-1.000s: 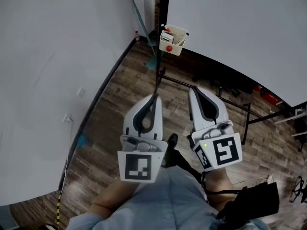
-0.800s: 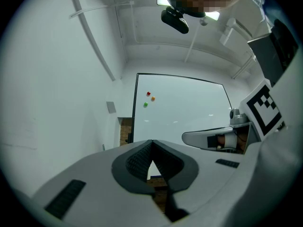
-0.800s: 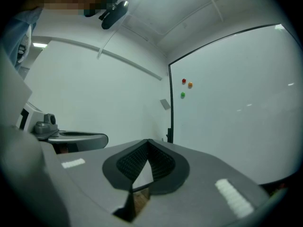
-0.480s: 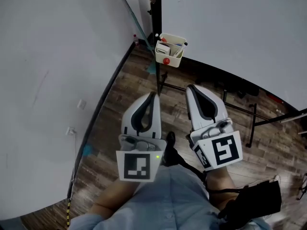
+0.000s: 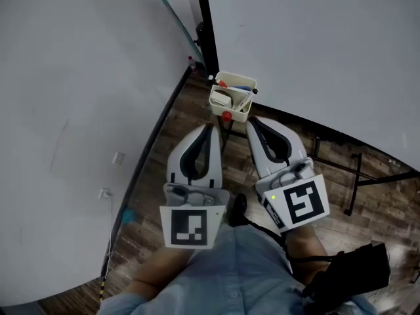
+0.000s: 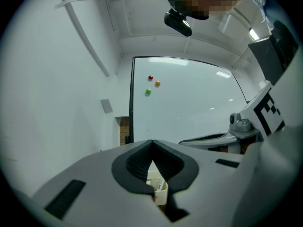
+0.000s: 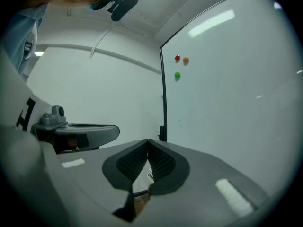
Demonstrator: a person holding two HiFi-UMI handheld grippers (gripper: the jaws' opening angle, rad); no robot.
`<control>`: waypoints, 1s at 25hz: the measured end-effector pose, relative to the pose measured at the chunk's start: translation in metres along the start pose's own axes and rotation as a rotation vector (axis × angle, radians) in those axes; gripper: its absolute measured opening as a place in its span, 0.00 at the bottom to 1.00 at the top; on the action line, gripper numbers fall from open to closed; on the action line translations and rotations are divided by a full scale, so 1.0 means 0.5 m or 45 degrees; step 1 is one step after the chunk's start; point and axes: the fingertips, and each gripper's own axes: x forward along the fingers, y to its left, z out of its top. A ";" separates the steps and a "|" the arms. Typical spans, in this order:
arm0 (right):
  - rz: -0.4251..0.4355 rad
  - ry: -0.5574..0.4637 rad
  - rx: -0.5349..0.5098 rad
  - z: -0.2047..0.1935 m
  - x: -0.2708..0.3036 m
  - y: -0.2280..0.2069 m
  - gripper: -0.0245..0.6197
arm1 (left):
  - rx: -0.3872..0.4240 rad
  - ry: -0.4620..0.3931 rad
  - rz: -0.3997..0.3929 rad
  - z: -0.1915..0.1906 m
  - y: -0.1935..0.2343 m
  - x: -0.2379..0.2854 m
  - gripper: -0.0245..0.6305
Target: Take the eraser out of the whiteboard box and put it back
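Note:
A cream whiteboard box hangs at the whiteboard's lower left corner, with a red magnet on its front. A white eraser lies in it beside some markers. My left gripper is shut and empty, its tip just below and left of the box. Just below the box's right side, my right gripper is also shut and empty. In the left gripper view the jaws meet, and the box shows through the gap under them. The right gripper view shows its jaws closed with nothing between them.
The whiteboard fills the upper right on a black frame; red, orange and green magnets stick to it. A white wall runs along the left. Stand legs cross the wooden floor. A black bag hangs at my right side.
Both grippers have moved forward towards the whiteboard. The box sits lower in the head view and much nearer their tips. Both stay shut.

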 end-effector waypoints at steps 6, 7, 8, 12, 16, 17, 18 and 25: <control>0.061 0.009 -0.015 -0.012 0.048 -0.028 0.05 | 0.018 -0.003 0.041 -0.002 0.019 0.046 0.04; 0.072 0.011 -0.019 -0.014 0.056 -0.029 0.05 | 0.020 -0.005 0.049 -0.002 0.024 0.052 0.04; 0.082 0.015 -0.021 -0.015 0.063 -0.030 0.05 | 0.024 -0.007 0.056 -0.001 0.029 0.058 0.04; 0.108 0.029 -0.033 -0.019 0.093 -0.036 0.06 | 0.026 -0.021 0.068 0.003 0.048 0.082 0.04; 0.125 0.059 -0.055 -0.032 0.127 -0.037 0.06 | 0.007 -0.015 0.059 -0.010 0.069 0.107 0.04; 0.130 0.074 -0.059 -0.039 0.135 -0.037 0.06 | 0.001 -0.010 0.054 -0.016 0.075 0.114 0.04; 0.135 0.090 -0.063 -0.046 0.144 -0.037 0.07 | -0.008 -0.006 0.050 -0.021 0.082 0.122 0.04; 0.186 0.251 -0.091 -0.117 0.217 -0.026 0.27 | -0.087 0.052 0.015 -0.078 0.140 0.172 0.04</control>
